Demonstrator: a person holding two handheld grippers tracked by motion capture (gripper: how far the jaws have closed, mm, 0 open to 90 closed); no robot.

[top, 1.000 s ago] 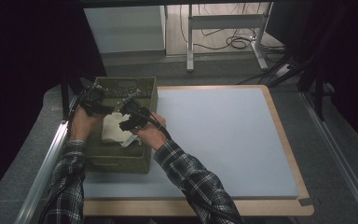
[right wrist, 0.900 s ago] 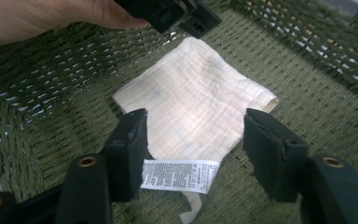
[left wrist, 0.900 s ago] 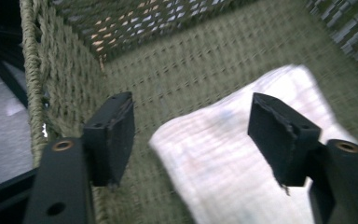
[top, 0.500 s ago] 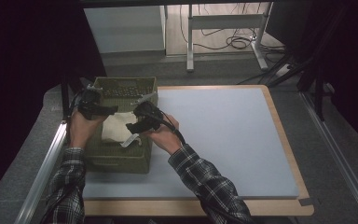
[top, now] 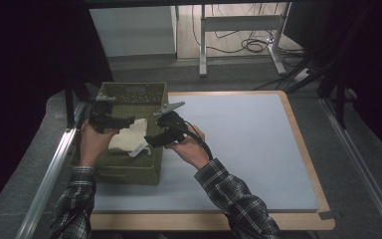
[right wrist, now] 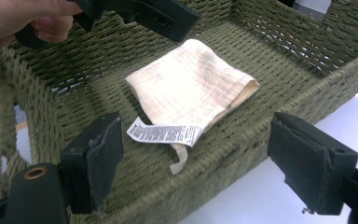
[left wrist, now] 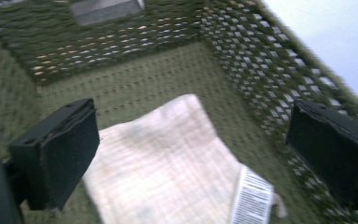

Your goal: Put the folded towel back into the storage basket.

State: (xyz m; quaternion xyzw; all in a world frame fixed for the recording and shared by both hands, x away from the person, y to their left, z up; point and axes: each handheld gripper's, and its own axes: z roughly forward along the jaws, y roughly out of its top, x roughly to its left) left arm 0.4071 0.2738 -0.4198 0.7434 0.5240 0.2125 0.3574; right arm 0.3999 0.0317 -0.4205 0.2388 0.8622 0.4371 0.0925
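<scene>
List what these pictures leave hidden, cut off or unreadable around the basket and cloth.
- Label print: too small to read, right gripper view.
- Cloth near edge: cut off by the frame bottom, left gripper view.
- Basket floor under the cloth: covered.
- Left hand-held gripper jaws: small and dark in the high view.

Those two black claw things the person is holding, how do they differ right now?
The left gripper hangs above the cream cloth inside the green woven basket, while the right gripper sits over the basket's rim beside the blue mat. The right gripper carries a grey plate on top; no such plate is visible on the left one. Both stand open, holding nothing.
</scene>
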